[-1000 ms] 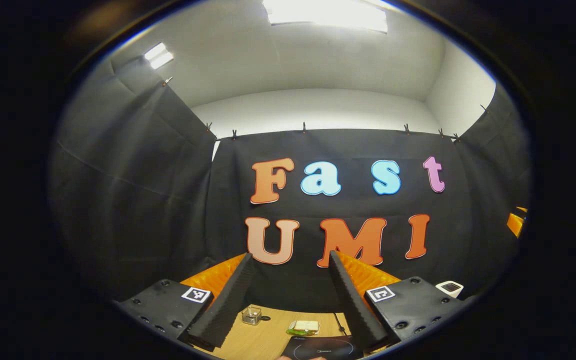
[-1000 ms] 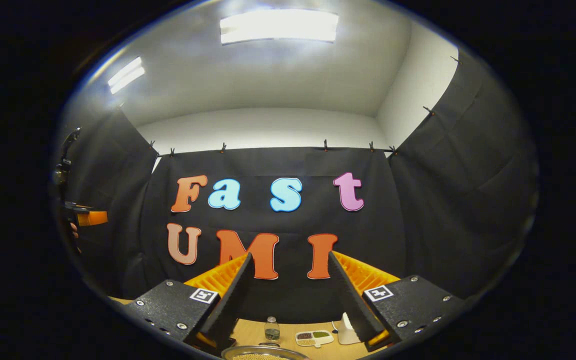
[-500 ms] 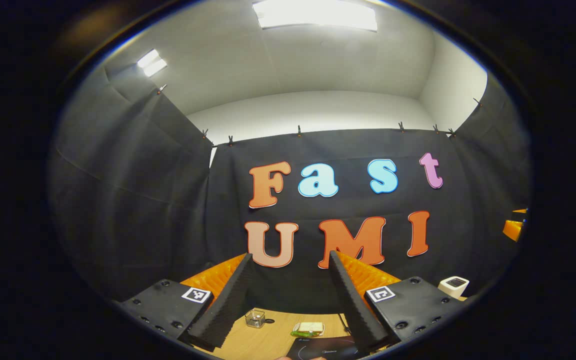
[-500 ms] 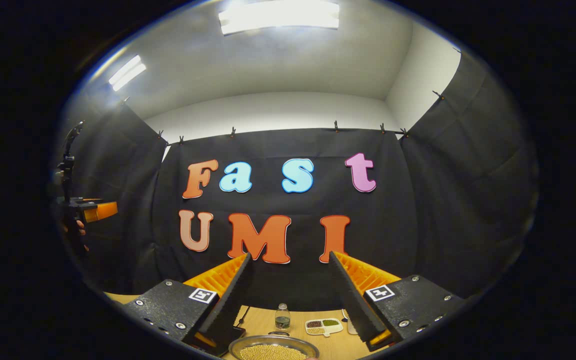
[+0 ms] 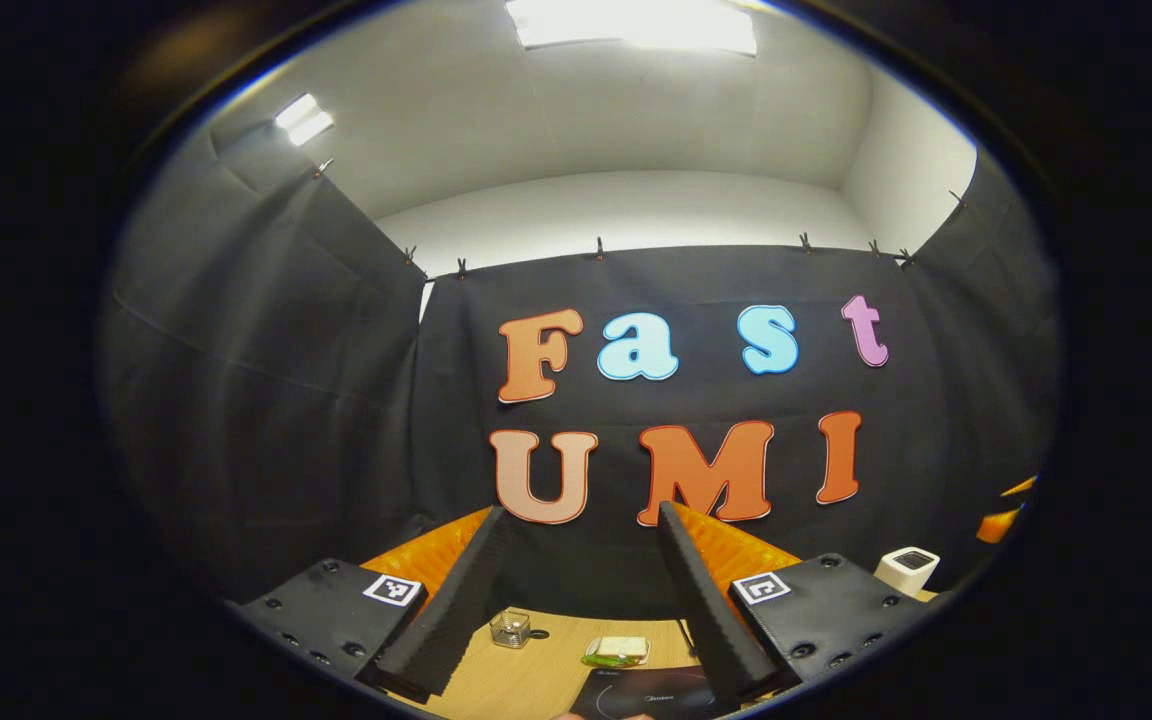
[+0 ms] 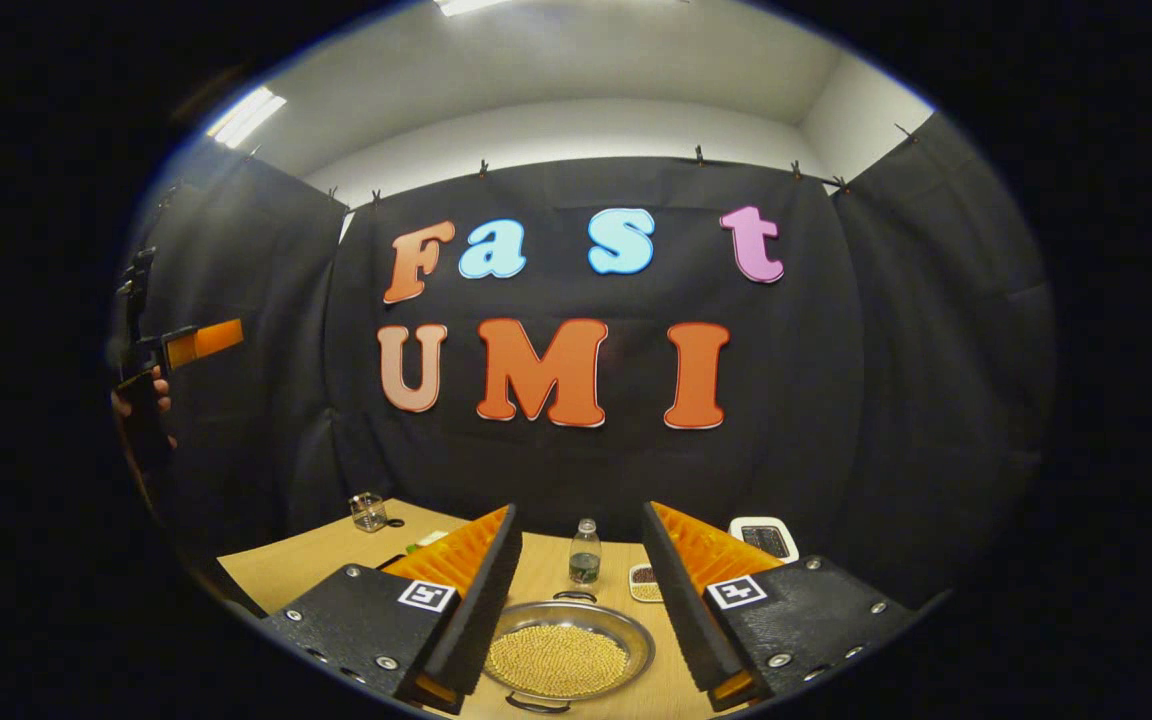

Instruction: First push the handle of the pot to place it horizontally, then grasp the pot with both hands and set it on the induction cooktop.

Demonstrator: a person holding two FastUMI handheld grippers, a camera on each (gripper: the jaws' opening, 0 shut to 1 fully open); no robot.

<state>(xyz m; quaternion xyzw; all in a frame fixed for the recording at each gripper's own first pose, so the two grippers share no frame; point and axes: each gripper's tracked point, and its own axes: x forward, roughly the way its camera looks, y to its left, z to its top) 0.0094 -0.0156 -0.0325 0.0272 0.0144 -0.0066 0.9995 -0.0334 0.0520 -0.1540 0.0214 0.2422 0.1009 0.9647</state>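
Note:
A shallow steel pot (image 6: 561,655) holding yellow beans sits on the wooden table (image 6: 286,560), low between the fingers of my right gripper (image 6: 579,512). That gripper is open and hangs above the pot. One loop handle (image 6: 573,597) points away from me and the other (image 6: 536,705) points toward me. In the left gripper view, my left gripper (image 5: 581,512) is open and held high, with nothing between its fingers. The black induction cooktop (image 5: 651,692) lies below it at the bottom edge. A hand (image 6: 141,400) holds the left gripper (image 6: 191,343) up at the far left.
Behind the pot stand a small bottle (image 6: 584,552), a divided dish (image 6: 644,580) and a white device (image 6: 764,535). A glass jar (image 6: 368,510) sits at the table's far left corner. Beyond the cooktop lie a glass jar (image 5: 511,628) and a green-and-white item (image 5: 616,650).
The right gripper has tipped downward, so the pot and table now show fully between its fingers. The left gripper has barely moved. Both stay open.

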